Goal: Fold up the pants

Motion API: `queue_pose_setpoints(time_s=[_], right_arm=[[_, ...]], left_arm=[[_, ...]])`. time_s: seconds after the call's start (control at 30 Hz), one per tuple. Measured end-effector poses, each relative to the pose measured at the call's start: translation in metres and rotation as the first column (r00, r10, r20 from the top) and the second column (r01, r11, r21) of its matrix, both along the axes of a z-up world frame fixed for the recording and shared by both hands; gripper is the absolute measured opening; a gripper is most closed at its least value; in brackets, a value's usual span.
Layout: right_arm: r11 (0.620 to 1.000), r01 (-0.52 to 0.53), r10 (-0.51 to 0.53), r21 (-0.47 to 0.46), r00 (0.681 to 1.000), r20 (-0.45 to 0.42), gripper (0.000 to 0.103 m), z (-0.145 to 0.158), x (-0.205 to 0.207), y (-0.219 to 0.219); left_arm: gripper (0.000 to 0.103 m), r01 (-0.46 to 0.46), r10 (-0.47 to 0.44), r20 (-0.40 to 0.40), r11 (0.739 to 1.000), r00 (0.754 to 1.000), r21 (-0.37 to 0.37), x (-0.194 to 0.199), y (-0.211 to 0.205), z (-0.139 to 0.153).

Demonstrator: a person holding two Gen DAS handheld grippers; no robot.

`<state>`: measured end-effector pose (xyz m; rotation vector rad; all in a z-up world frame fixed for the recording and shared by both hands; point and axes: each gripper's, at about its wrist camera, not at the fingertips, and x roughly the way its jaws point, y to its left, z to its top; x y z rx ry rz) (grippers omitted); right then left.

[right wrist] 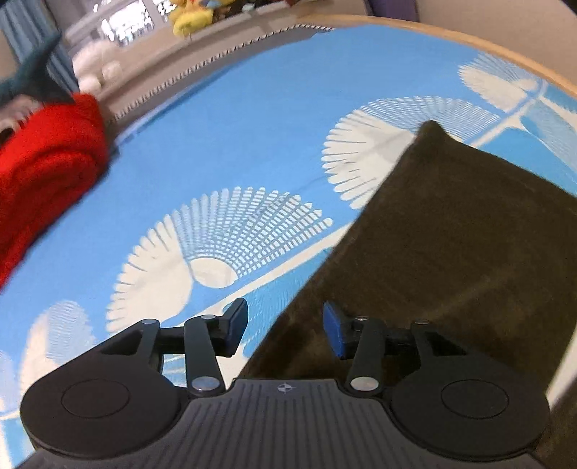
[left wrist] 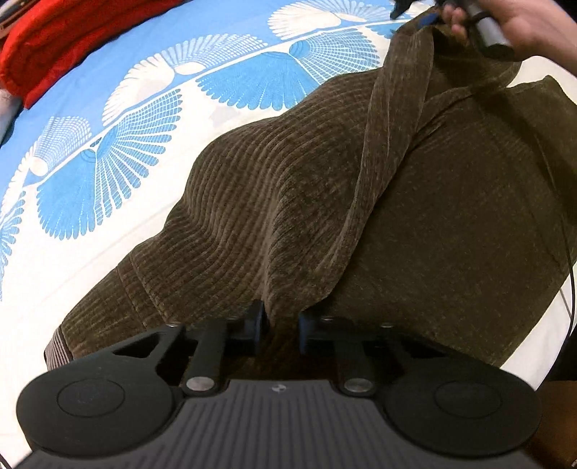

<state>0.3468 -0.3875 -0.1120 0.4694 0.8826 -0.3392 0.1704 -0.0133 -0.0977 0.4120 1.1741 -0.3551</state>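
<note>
Brown corduroy pants (left wrist: 432,223) lie on a blue and white patterned bedsheet (left wrist: 126,151). My left gripper (left wrist: 280,324) is shut on a raised fold of the pants, lifting the cloth near its waist end. In the left wrist view the right gripper (left wrist: 425,16) shows at the top right in a hand, at the lifted far edge of the pants. In the right wrist view my right gripper (right wrist: 285,328) has its jaws wide apart, with the pants (right wrist: 450,245) edge running between and under them; nothing is pinched.
A red folded blanket (right wrist: 43,158) lies at the bed's left side, also in the left wrist view (left wrist: 61,39). A wooden bed edge (right wrist: 468,39) curves along the far side. Yellow soft toys (right wrist: 191,18) sit on a shelf beyond. A black cable (left wrist: 569,252) hangs at right.
</note>
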Motion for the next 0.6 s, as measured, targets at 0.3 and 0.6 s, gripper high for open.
queue_pose_setpoints(time_s=[0.3,0.6], right_arm=[[0.945,-0.049,0.007,-0.322,0.991,-0.131,0.007,-0.023,0.023,0.028],[0.981,0.138,-0.122,-0.138,0.985,0.121,0.006,0.091,-0.069,-0.035]], left_arm=[[0.013,0.002,-0.002,0.006,1.000,1.000,-0.020,0.011,0.006,0.010],[0.012,0.044,-0.032,0.091,0.990,0.995,-0.135,-0.015,0.029,0.045]])
